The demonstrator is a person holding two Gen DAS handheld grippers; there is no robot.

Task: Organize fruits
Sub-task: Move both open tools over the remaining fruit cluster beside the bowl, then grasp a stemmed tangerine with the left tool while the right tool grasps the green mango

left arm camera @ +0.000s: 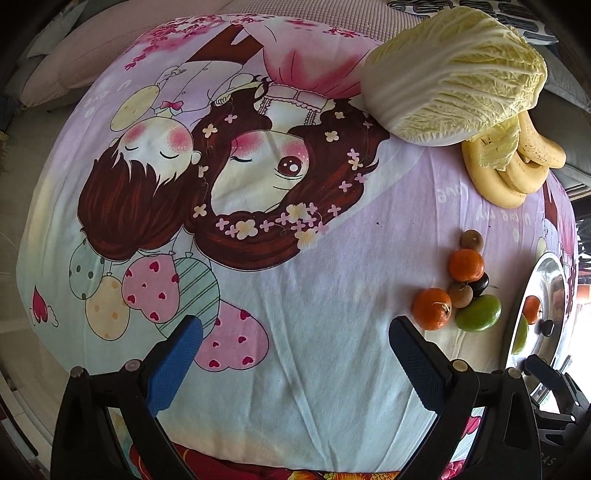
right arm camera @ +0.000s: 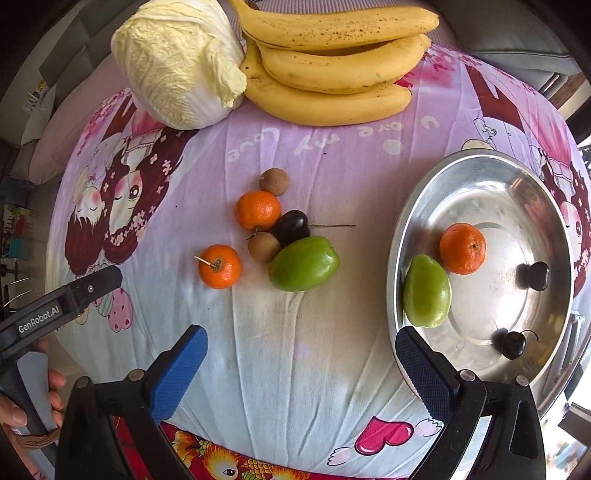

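Left gripper [right arm camera: 94, 282] marked "GenRobot.AI", cloth [right arm camera: 295, 155] lettering — "Love", mirrored

I see the counter covered by a cartoon-print cloth [right arm camera: 295, 369], lilac and pale blue with two drawn children, balloons and hearts. Behind it I make out a pale pink cushion [left arm camera: 122, 48] on the left and a grey sofa [right arm camera: 517, 33] on the right. Bright daylight enters at the right edge.

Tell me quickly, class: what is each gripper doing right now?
Left gripper: open, holding nothing, above the cloth.
Right gripper: open, holding nothing, near the metal plate.
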